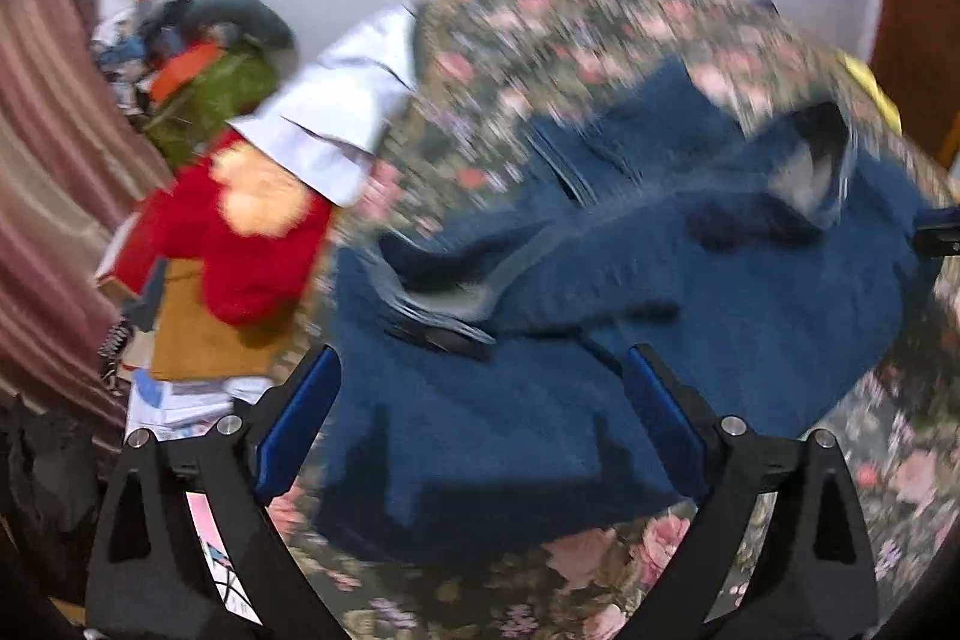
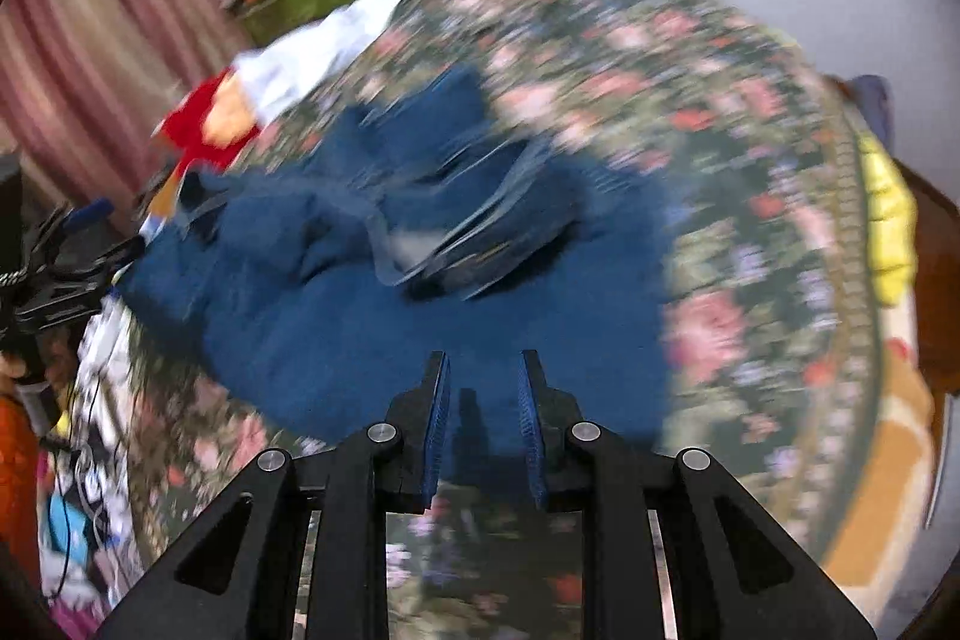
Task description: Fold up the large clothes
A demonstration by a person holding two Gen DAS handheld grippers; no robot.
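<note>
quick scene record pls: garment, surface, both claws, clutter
garment: blue jacket, crumpled, unfolded
surface: floral bedspread
left claw: open wide over the jacket's near edge, nothing between the fingers
right claw: narrow gap, over jacket edge; grip unclear
clutter: white shirt, red plush toy at the bed's left side
image: motion-blurred

Support: a bed (image 2: 750,196) covered by a dark floral spread with pink and red blooms.
Centre: a crumpled blue garment (image 1: 630,340), bunched at its middle, lying on the spread.
Far left edge: a white cloth (image 1: 336,124) and a red plush toy (image 1: 240,232).
Right edge: a yellow item (image 2: 885,220).
</note>
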